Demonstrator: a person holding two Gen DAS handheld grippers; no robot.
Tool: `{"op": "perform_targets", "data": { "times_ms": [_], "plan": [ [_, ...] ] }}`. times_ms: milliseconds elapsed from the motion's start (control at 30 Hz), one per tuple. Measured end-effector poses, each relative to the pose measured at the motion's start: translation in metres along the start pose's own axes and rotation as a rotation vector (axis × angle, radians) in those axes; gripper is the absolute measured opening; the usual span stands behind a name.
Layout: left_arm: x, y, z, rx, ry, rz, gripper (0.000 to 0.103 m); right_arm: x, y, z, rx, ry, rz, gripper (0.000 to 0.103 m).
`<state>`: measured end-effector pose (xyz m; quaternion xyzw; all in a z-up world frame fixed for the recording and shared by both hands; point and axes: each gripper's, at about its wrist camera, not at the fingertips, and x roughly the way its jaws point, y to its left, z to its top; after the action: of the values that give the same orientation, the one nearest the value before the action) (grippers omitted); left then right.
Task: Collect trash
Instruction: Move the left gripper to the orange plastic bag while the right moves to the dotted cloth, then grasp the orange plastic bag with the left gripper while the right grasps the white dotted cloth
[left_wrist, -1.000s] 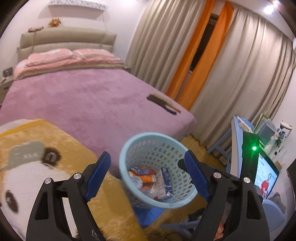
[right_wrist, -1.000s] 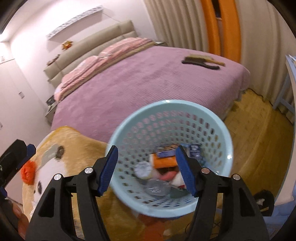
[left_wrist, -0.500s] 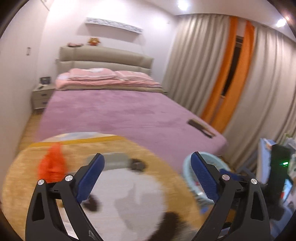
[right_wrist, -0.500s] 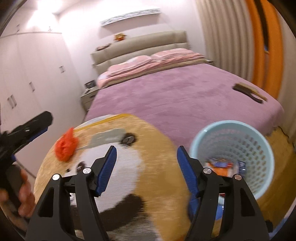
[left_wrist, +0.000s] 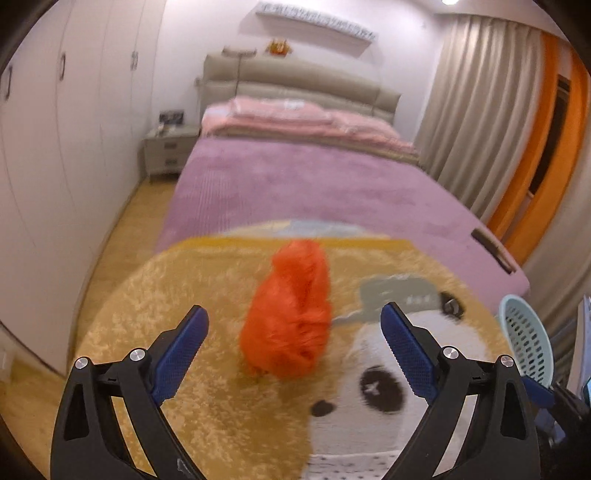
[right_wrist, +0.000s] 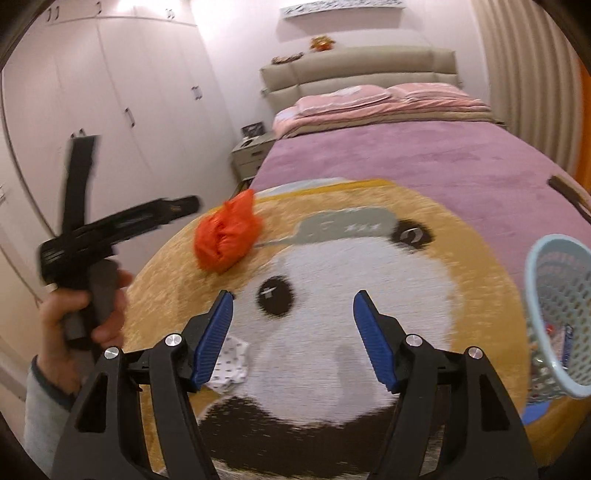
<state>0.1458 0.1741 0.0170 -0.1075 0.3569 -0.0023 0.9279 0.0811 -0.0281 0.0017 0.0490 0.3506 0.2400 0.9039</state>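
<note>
- Your left gripper (left_wrist: 293, 343) is spread wide with nothing between the blue pads (left_wrist: 181, 354). It is aimed at the orange bag, which shows framed between the fingers but is not touched.
- Your right gripper (right_wrist: 291, 338) is likewise spread and empty, hovering over the white face of the panda rug (right_wrist: 369, 314). Its camera shows your left hand (right_wrist: 79, 317) gripping the other tool's handle at the left edge.
- A small white dotted scrap (right_wrist: 229, 365) lies on the rug just beside the right gripper's left pad. It could be more trash; too little of it shows to be sure.
- The orange bag (left_wrist: 290, 314) sits crumpled on the yellow part of the rug, near the grey cap of the panda design. It stands as a tall lump: its long axis runs roughly upright in the left view, leaning slightly, with the narrower peak pointing away from you toward the bed (left_wrist: 314, 192). Motion blur softens the outline.
- The blue basket (right_wrist: 554, 314) stands off the rug's right edge, well apart from the bag, with several items already inside.
- Progress estimate: partly done. Some trash is binned; the orange bag, and possibly the scrap, remain.
- A dark brush (left_wrist: 493, 249) lies on the bed's far corner.
</note>
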Motion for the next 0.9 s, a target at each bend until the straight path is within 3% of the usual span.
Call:
{"op": "perform_targets", "data": {
  "times_ms": [67, 200, 300, 367, 533, 900],
  "plan": [
    [0.020, 0.007, -0.002, -0.014, 0.064, -0.040, 0.092, 0.008, 0.010, -0.003, -0.025, 0.016, 0.006, 0.064],
    [0.044, 0.013, -0.010, -0.029, 0.097, 0.009, 0.086, 0.021, 0.022, -0.010, -0.052, 0.047, 0.008, 0.064],
    [0.056, 0.020, -0.014, -0.055, 0.126, 0.005, 0.076, 0.028, 0.029, -0.016, -0.073, 0.072, 0.016, 0.064],
    [0.060, 0.022, -0.016, -0.067, 0.132, -0.031, 0.062, 0.033, 0.035, -0.020, -0.099, 0.082, 0.009, 0.064],
    [0.055, 0.022, -0.019, -0.065, 0.119, -0.066, 0.042, 0.045, 0.043, -0.025, -0.136, 0.124, 0.016, 0.064],
    [-0.009, 0.047, -0.043, -0.123, 0.017, -0.026, 0.039, 0.091, 0.062, -0.023, -0.305, 0.220, -0.016, 0.064]
  ]
}}
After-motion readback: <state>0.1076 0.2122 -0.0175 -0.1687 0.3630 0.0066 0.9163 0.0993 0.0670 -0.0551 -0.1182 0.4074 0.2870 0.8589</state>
